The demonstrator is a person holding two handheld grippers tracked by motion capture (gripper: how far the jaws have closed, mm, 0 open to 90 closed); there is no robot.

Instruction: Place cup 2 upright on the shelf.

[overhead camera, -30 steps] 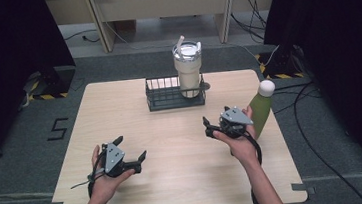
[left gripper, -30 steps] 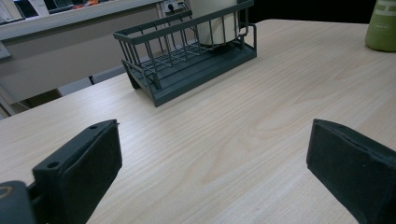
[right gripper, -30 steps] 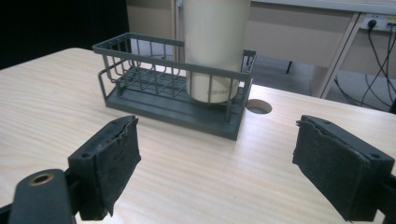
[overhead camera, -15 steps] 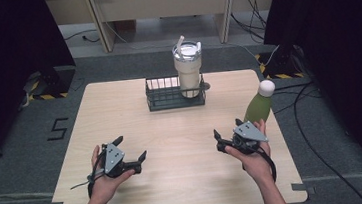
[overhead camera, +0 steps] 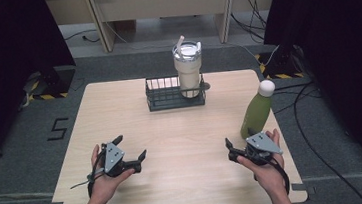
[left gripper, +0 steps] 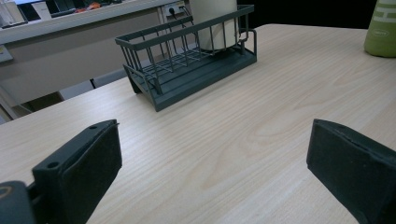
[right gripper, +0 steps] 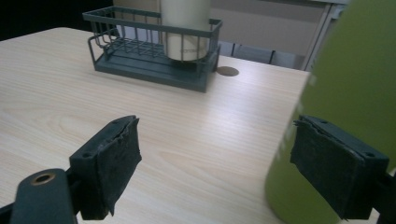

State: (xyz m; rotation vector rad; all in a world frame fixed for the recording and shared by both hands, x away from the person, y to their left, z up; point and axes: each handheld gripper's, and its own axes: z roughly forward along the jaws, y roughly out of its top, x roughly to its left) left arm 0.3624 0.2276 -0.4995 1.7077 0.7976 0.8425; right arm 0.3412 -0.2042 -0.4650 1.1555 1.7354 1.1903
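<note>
High view: your wooden surface [overhead camera: 183, 147] carries a dark wire basket [overhead camera: 165, 94] holding a white tumbler [overhead camera: 188, 71]; the green bottle [overhead camera: 256, 111] stands upright near its right edge. Your left claw [overhead camera: 134, 151] and right claw [overhead camera: 232, 150] both gape, empty.

One rack [overhead camera: 175, 98], one tumbler [overhead camera: 188, 69], one bottle [overhead camera: 257, 110] (green) — two tongs.

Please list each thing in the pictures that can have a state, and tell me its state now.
tumbler: upright in the right end of the rack, lid on, straw in.
wire rack: upright on the table, left part empty.
green bottle: upright on the table, white cap on, not gripped.
left gripper: open, holds nothing.
right gripper: open, beside the bottle, holds nothing.
</note>
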